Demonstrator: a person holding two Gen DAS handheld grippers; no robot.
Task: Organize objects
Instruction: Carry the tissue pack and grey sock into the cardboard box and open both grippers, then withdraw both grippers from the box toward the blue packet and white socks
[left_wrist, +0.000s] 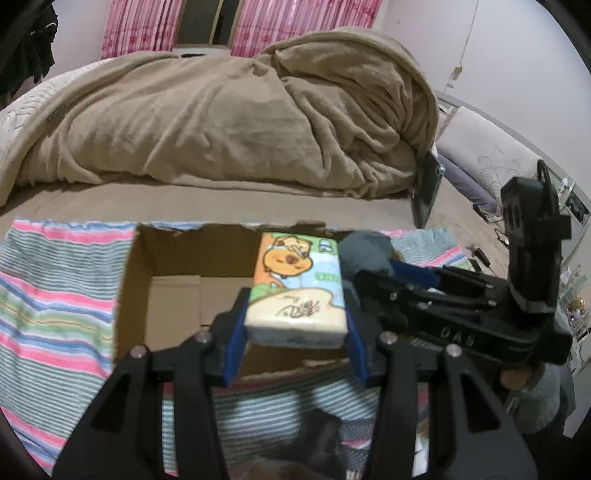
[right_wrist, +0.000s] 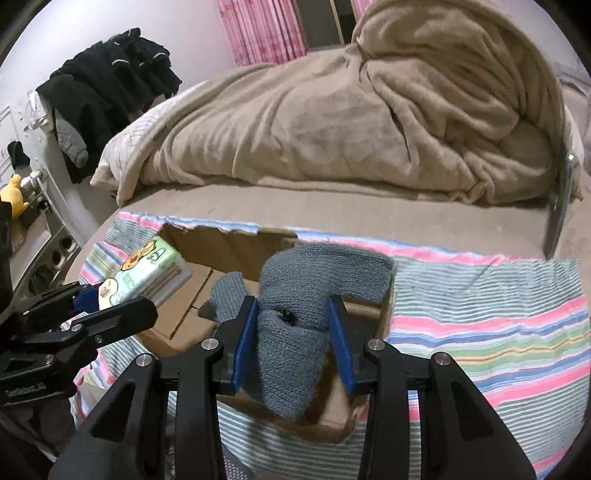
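**Tissue pack and knit glove held over a cardboard box**

The striped cloth (left_wrist: 55, 295), a thin weave in pink, green, blue and white bands, lies flat on the bed. On it sits the open cardboard box (left_wrist: 136, 280), plain brown, with torn, ragged top edges and a bare creased floor.

The left tongs (left_wrist: 295, 332) are clamped narrow on a soft, rectangular tissue pack (left_wrist: 297, 288), its glossy wrapper printed with an orange cartoon animal and brush-style characters too blurred to read. The pack hangs over the box, toward its 3 o'clock side.

Just beside it, the right tongs (right_wrist: 291, 332) pinch a grey knitted glove (right_wrist: 295, 317), ribbed and floppy, its cuff drooping below the blue pads (right_wrist: 243, 339) above the box's near wall. Raised letters on the right tongs' black body read roughly "DAS".

At 12 o'clock a plush tan blanket (left_wrist: 240, 110) is heaped in deep folds, with pink curtains (left_wrist: 140, 26) behind.
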